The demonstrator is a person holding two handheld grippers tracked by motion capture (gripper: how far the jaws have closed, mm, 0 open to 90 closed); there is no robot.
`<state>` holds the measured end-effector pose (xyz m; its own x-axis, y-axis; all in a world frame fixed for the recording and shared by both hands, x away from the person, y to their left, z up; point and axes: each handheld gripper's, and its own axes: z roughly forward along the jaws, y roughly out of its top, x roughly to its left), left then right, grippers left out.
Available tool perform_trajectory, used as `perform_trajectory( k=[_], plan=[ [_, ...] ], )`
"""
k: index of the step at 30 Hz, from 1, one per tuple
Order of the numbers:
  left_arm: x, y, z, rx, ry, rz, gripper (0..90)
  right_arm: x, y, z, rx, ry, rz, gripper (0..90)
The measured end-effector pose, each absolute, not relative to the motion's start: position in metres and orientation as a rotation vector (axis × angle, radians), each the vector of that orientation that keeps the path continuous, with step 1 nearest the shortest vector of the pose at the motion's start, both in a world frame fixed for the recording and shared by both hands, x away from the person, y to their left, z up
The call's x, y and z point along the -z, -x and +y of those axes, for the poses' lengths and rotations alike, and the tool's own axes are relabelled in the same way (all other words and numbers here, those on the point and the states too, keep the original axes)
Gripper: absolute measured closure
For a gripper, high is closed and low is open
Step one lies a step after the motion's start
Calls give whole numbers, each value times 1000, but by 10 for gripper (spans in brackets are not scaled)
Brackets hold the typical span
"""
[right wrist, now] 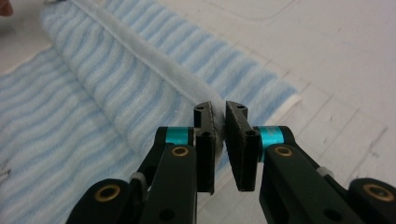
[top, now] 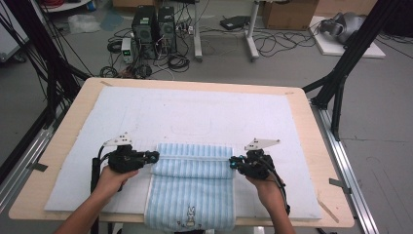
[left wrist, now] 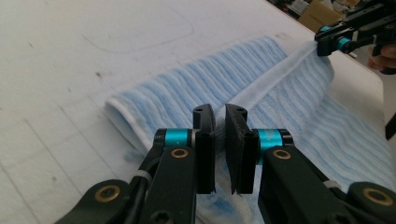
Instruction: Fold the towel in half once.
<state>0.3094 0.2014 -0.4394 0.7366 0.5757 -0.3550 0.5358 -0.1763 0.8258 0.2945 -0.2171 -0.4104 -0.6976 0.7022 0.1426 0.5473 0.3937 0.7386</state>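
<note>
The wooden worktop [top: 311, 146] carried a pale blue-white foam mat [top: 195, 114] over most of its top, faint outlines drawn on it and a few dark specks showing in the left gripper view. On the near middle of the mat lay a blue-and-white striped towel [top: 192, 187], its far part folded back toward the person, its near end hanging over the worktop's front edge with a small rabbit motif [top: 190, 213] on it. The left gripper [top: 155, 156] had its fingers [left wrist: 204, 122] nearly closed, pinching the towel's white hem [left wrist: 275, 79] at the left corner of the fold. The right gripper [top: 232, 161] matched it at the right corner, fingers [right wrist: 236, 120] pinched on the same hem. Beyond the worktop, a grey floor [top: 292, 66] held two computer towers [top: 155, 27], tangled cables [top: 178, 61], cardboard boxes [top: 290, 12] and white desk legs [top: 251, 36]; black frame struts [top: 348, 53] stood at both sides.
</note>
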Motion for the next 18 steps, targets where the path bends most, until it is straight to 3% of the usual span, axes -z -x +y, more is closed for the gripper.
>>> perform_trajectory(
  k=[6, 8, 9, 18],
  plan=[
    [448, -308, 202, -20, -1860, 891, 780, 424, -289, -217, -1126, -1149, 2500, 780],
    [445, -313, 205, -42, -1808, 966, 575, 425, -290, -218, -1136, -1181, 2476, 627],
    [443, -316, 207, -40, -1784, 983, 523, 423, -291, -220, -1158, -1210, 2454, 609],
    [448, -353, 204, -120, -1783, 1108, 489, 426, -323, -224, -1148, -1355, 2341, 598]
  ],
)
